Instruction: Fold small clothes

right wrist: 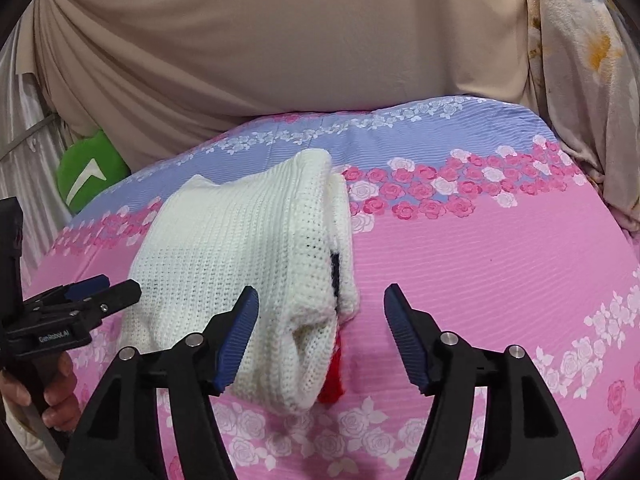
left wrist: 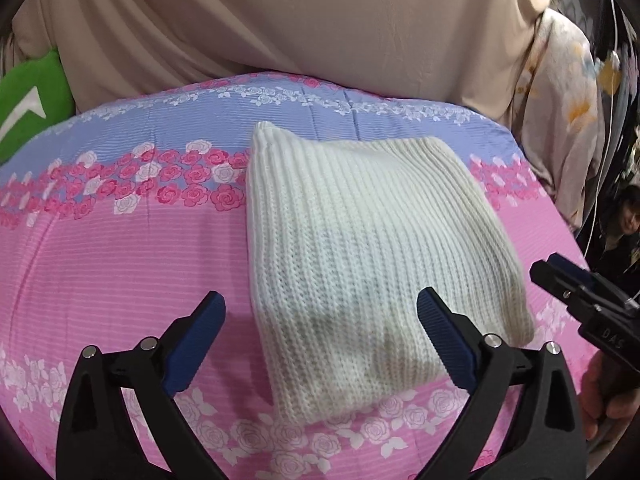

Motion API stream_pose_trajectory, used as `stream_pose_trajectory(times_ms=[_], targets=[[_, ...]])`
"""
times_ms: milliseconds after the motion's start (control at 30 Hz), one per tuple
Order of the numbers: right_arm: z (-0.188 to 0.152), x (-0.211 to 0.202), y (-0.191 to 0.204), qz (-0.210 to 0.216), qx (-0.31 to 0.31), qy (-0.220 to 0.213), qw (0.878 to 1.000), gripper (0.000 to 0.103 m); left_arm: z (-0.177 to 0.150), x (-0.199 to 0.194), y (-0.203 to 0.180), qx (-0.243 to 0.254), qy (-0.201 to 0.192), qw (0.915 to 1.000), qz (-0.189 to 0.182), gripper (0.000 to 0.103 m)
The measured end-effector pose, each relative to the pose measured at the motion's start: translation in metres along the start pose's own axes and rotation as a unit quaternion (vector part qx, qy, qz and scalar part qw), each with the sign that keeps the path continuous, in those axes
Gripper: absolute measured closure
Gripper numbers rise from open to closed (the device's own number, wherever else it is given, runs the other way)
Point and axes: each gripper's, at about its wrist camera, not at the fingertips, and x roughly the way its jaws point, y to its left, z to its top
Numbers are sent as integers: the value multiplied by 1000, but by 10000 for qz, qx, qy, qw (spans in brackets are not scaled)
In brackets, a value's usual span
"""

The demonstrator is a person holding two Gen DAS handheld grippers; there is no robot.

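Observation:
A white knitted garment (left wrist: 360, 240) lies folded into a thick rectangle on the pink and lilac rose bedspread (left wrist: 120, 248). My left gripper (left wrist: 320, 294) is open just above the fold's near end, its blue pads (left wrist: 444, 332) clear of the knit. From the right wrist, the garment (right wrist: 240, 248) shows layered edges, with a red bit (right wrist: 334, 380) and a dark mark (right wrist: 335, 272) peeking out. My right gripper (right wrist: 323, 289) is open at that near right corner, nothing pressed between its pads. Each gripper also shows in the other's view, the right gripper (left wrist: 560, 276) and the left gripper (right wrist: 116, 288).
A beige cloth (left wrist: 280, 20) hangs behind the bed. A green plush (left wrist: 28, 108) sits at the back left, and a pale flowered fabric (left wrist: 560, 100) hangs at the right. A person (left wrist: 624, 220) is at the far right edge. Bare bedspread (right wrist: 500, 260) lies right of the garment.

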Motion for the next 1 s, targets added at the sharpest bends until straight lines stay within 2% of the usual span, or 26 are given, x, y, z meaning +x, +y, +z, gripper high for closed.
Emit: stream_pose_trajectory(times_ms=[100,233,267,300,367,500,633,767,867,933,967,1000], targets=[[7,23,-6,113,51,328,9994,33,10,14,14,-192,192,9996,-104,8],[9,61,-5,559,102,897,9944,33,12,45,21,-301,632,9962,-511,8],[8,68,-4,617,107,991,9931,32,11,53,21,-298,743,9948,-637,8],[8,73,-2,583,80,1005,9932,25,10,59,20,-297,840,9931,-759,8],[10,78,2,526,-43,994,9936,22,9,70,19,-322,965,9902,-958,7],[14,89,-4,680,75,1081,9918,18,10,80,19,-339,974,9879,-1162,5],[13,101,-20,1157,543,1257,9838,17,12,82,17,-235,953,9882,-1175,5],[14,103,-15,1182,417,1216,9846,16,14,85,13,-112,924,9894,-1118,5],[16,108,-10,1222,400,1210,9843,23,15,84,8,-19,901,9908,-1005,5],[17,107,-8,1334,455,1206,9826,38,15,81,5,50,857,9920,-929,9],[18,105,-8,1354,471,1165,9828,41,15,79,4,105,830,9926,-885,13],[19,103,-7,1354,459,1122,9833,50,15,76,2,170,800,9931,-846,17]])
